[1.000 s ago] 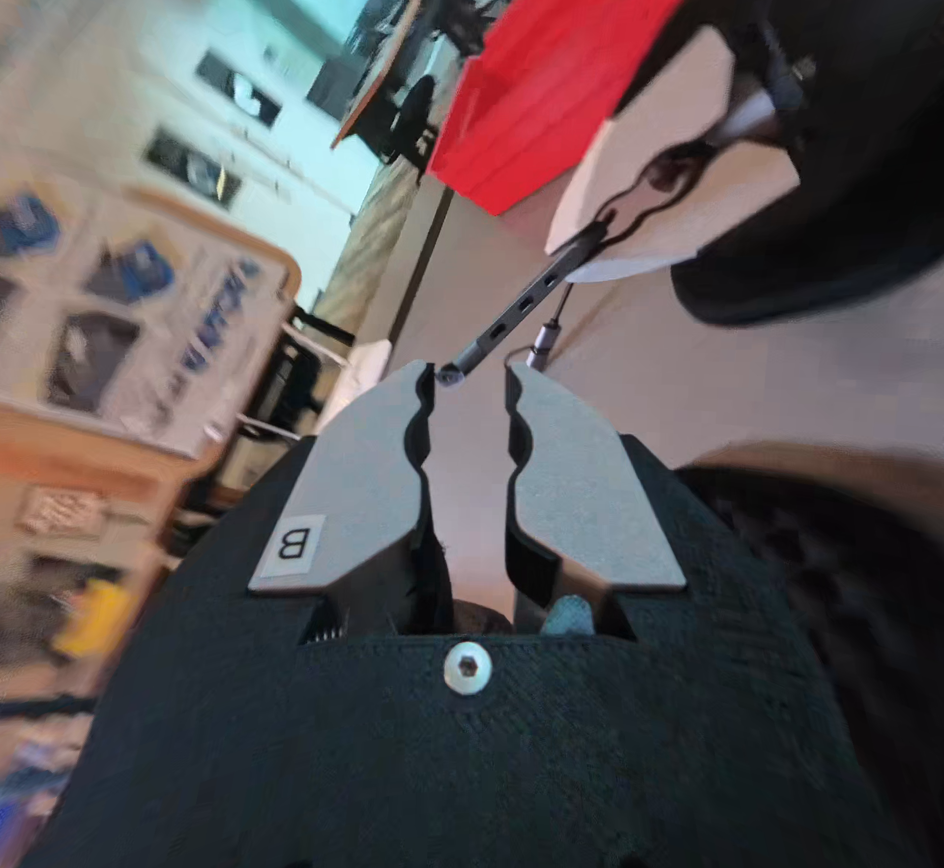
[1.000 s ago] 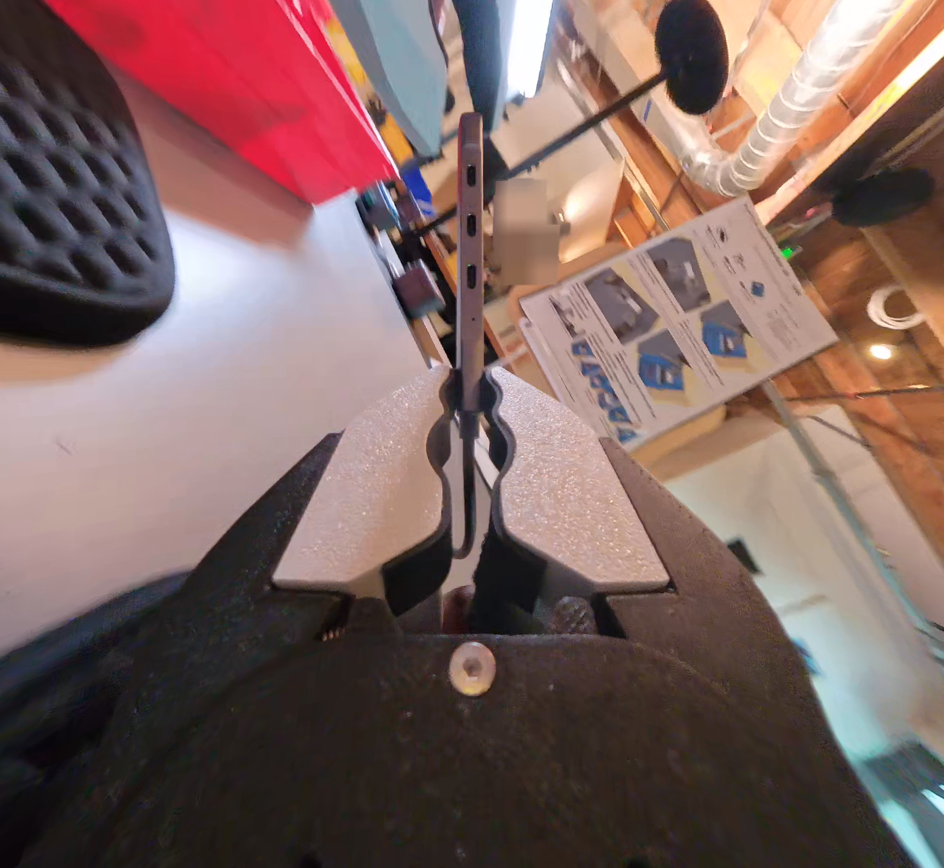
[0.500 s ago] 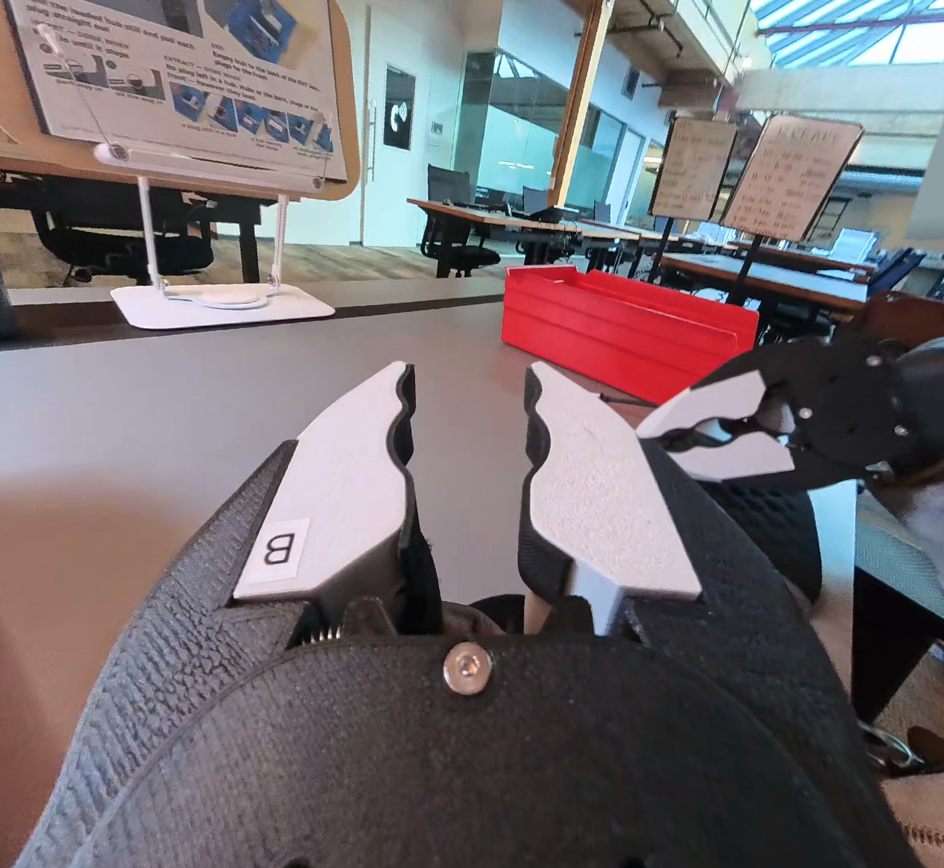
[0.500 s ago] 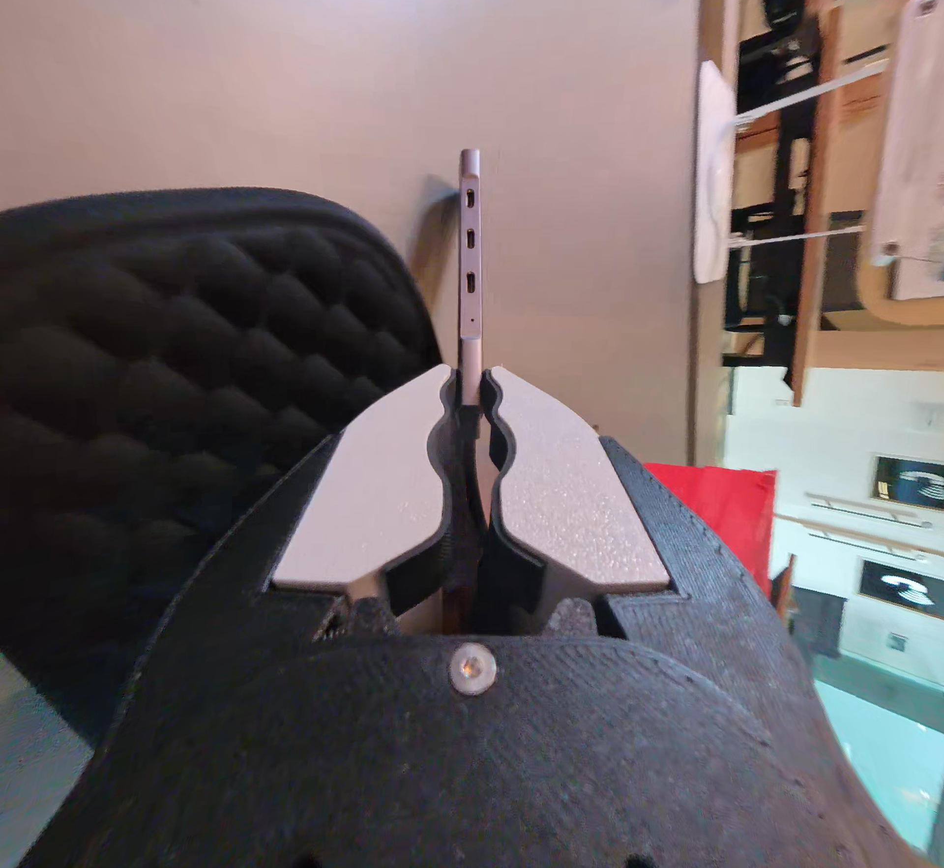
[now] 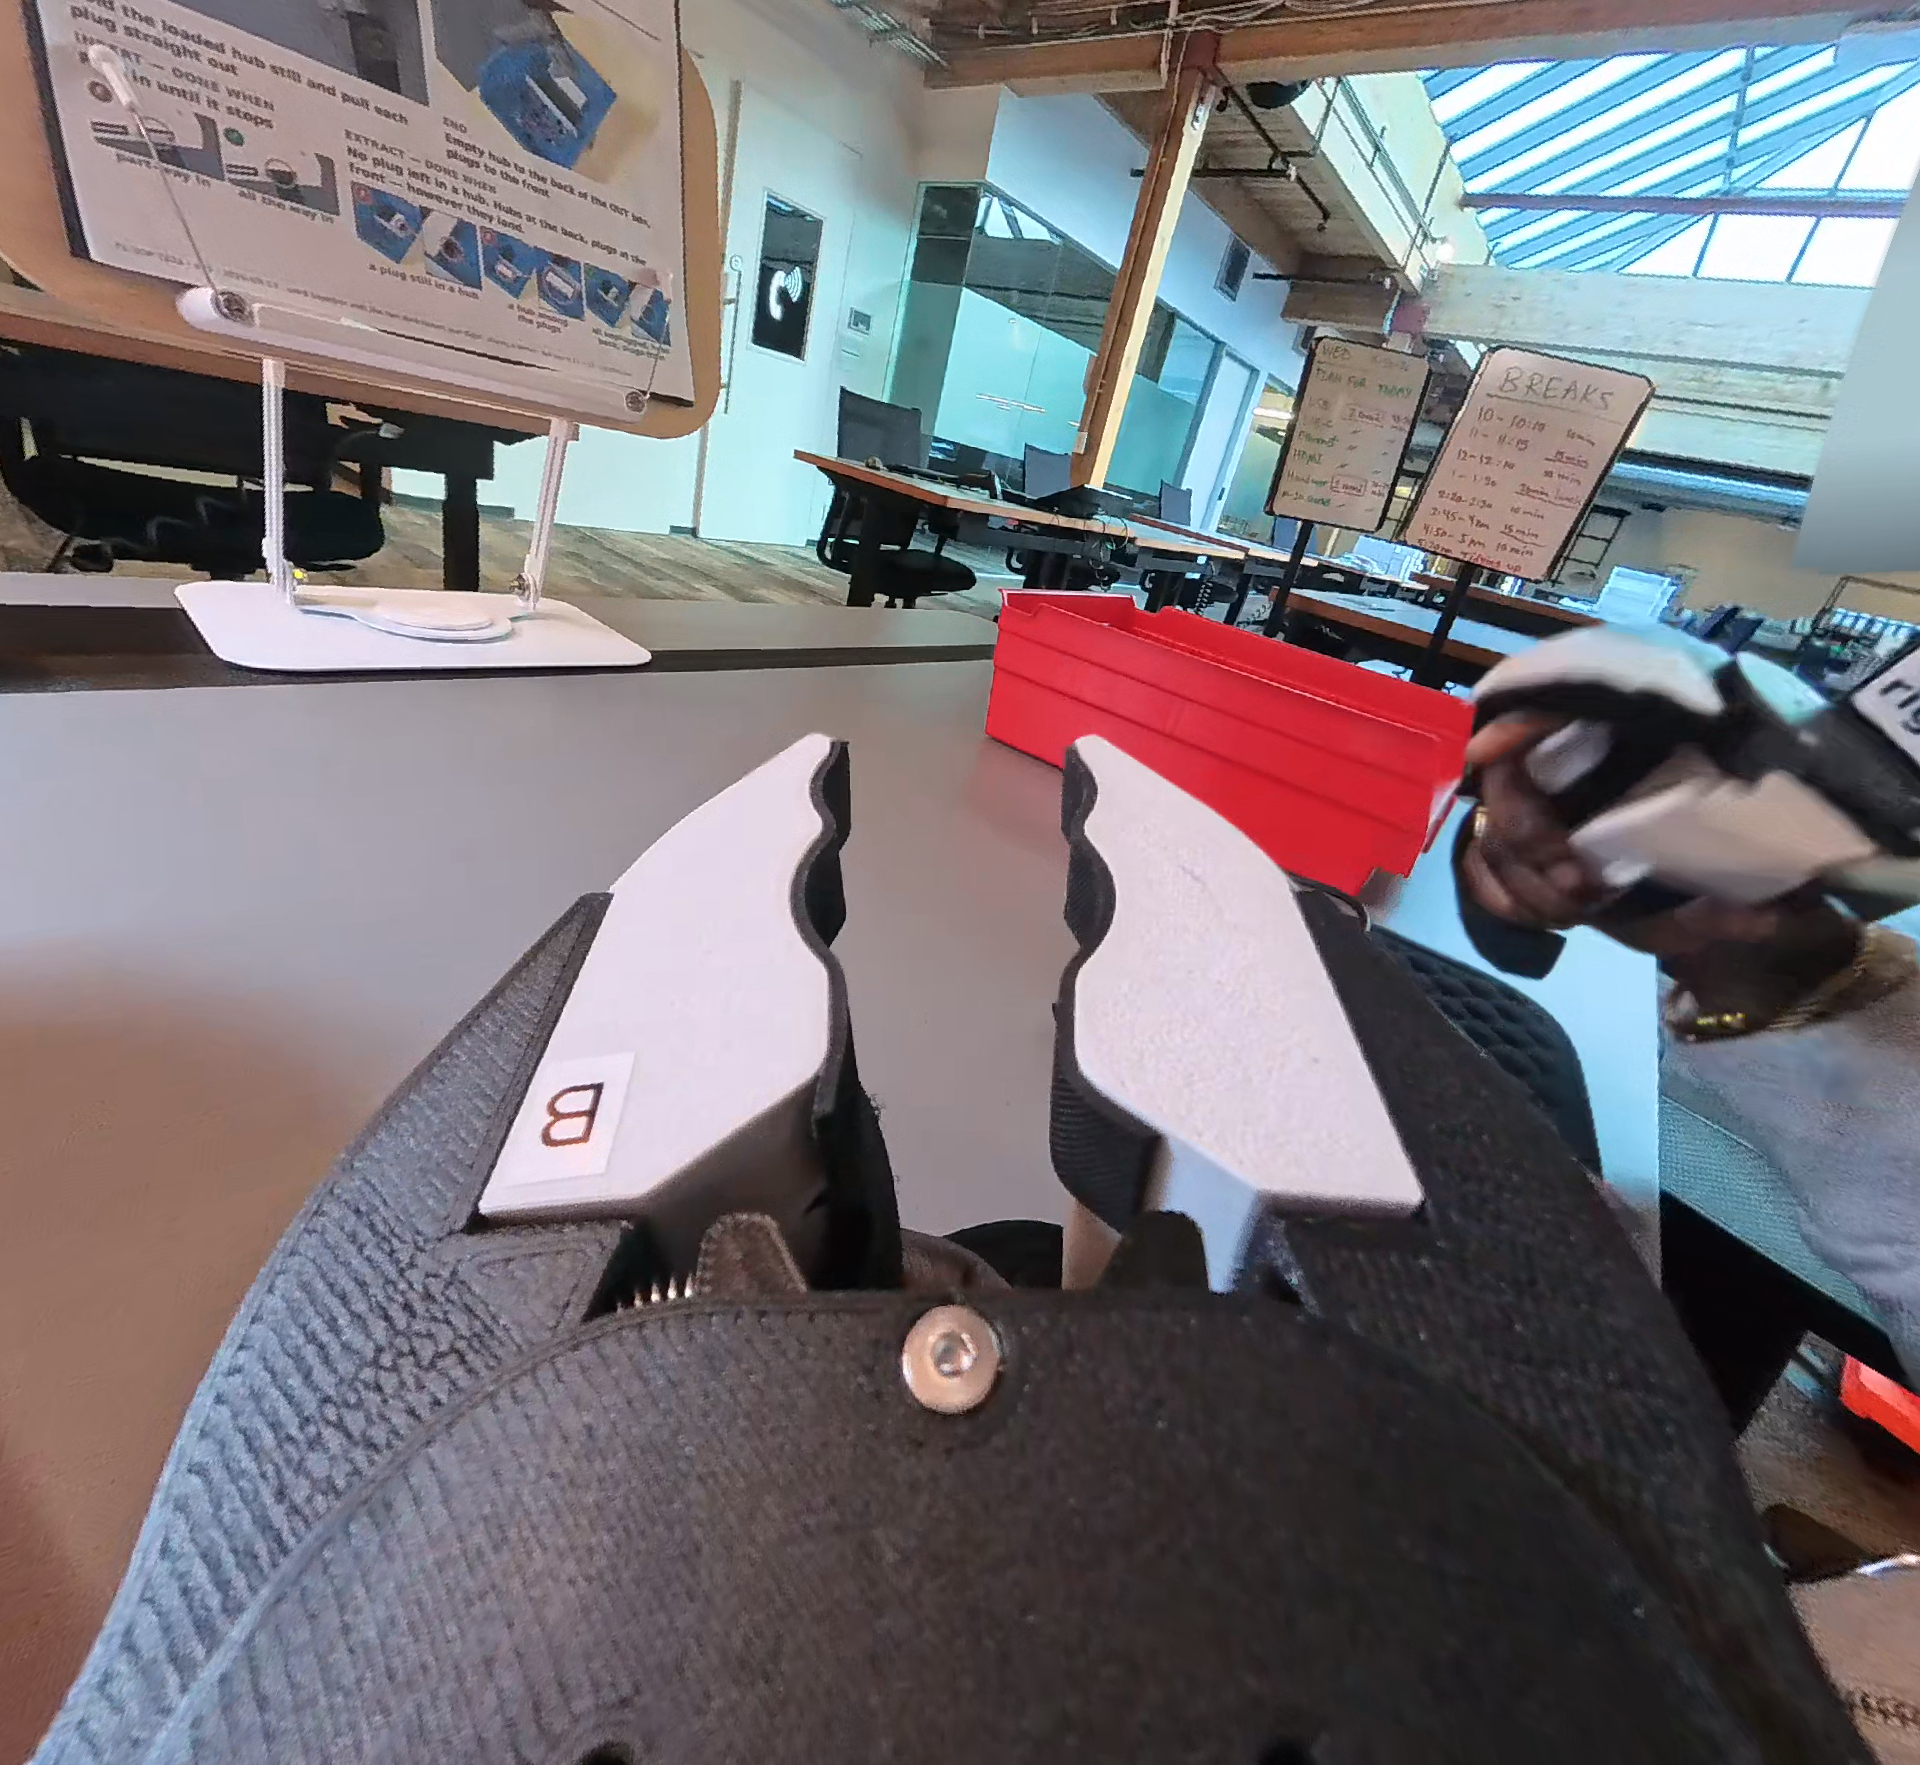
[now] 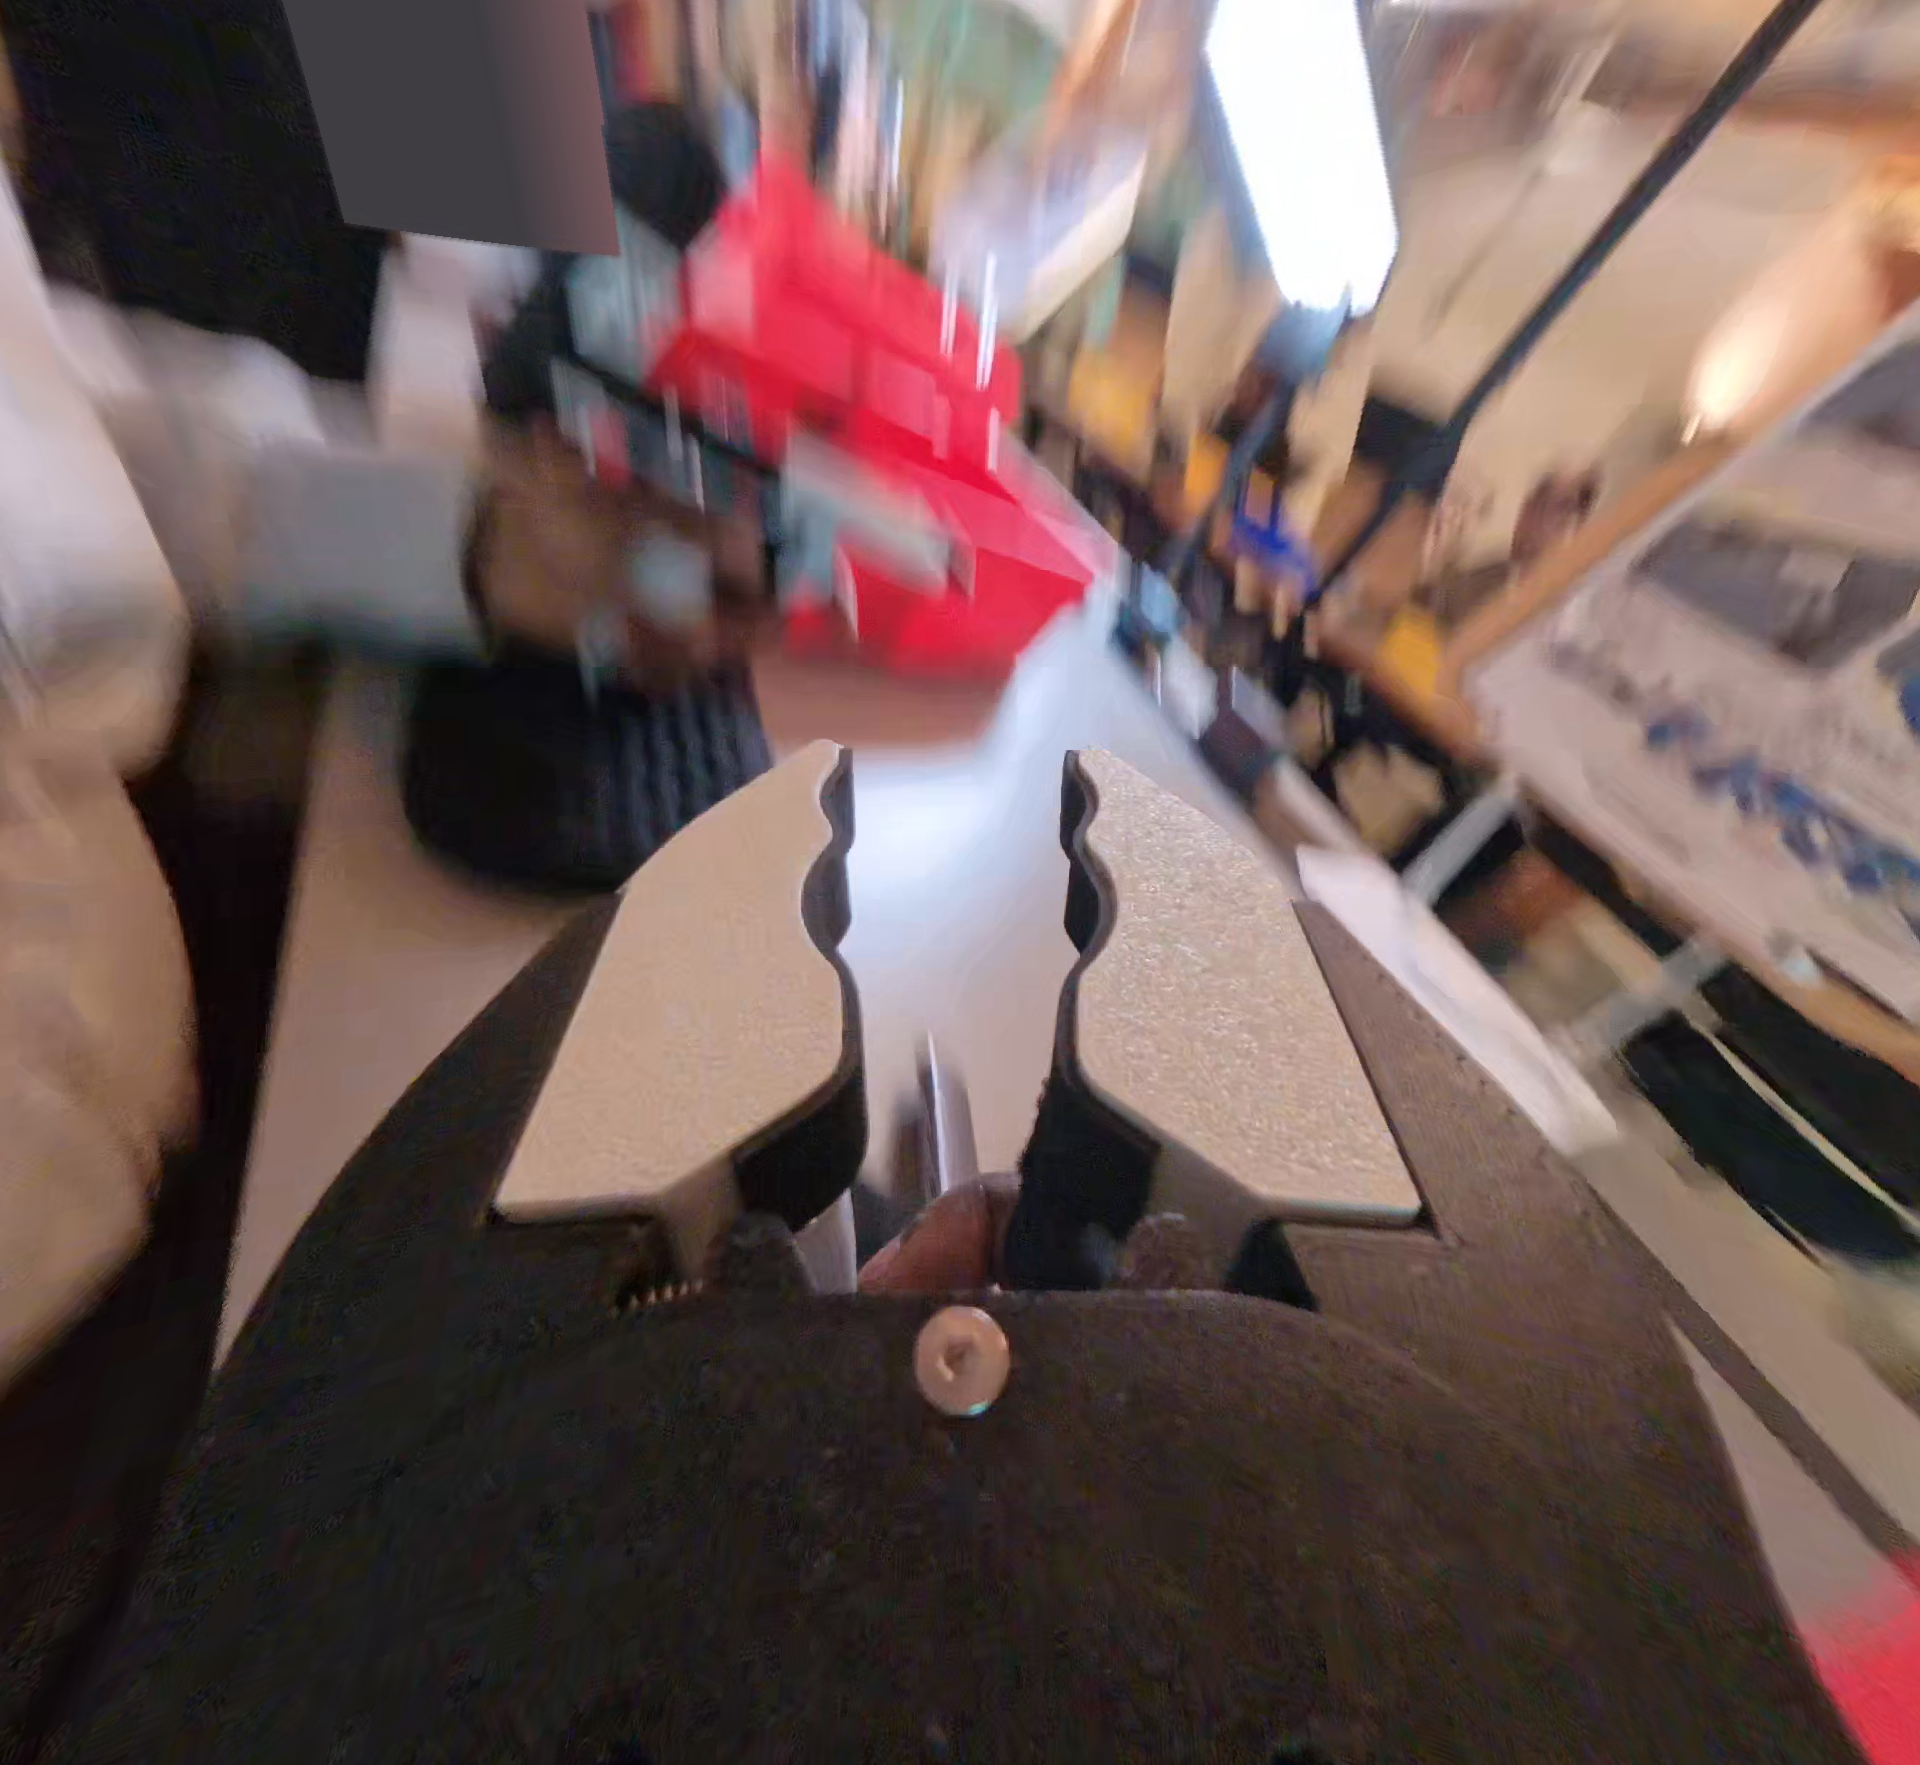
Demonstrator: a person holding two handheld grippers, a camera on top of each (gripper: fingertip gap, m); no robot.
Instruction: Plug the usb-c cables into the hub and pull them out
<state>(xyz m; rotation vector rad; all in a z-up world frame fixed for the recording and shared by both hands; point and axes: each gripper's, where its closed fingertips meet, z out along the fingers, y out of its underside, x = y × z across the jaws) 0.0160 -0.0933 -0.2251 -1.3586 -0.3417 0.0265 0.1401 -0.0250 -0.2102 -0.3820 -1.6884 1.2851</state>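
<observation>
**Hub released, both claws empty**

Right claw (image 6: 956,780): parted, empty; gripped hub half a second ago. Left claw (image 5: 951,780): parted, empty, above worktop (image 5: 416,832). Hub, cables: out of view. Likely cycle end or regrasp pending.

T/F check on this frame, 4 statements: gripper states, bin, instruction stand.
1. The left gripper is open with nothing between its fingers. True.
2. The right gripper is clamped on the hub. False: its fingers are apart and no hub shows between them.
3. The red bin sits on the table ahead and to the right of the left gripper. True.
4. The instruction sheet stand lies flat, tipped over. False: it stands upright on its white base.
</observation>
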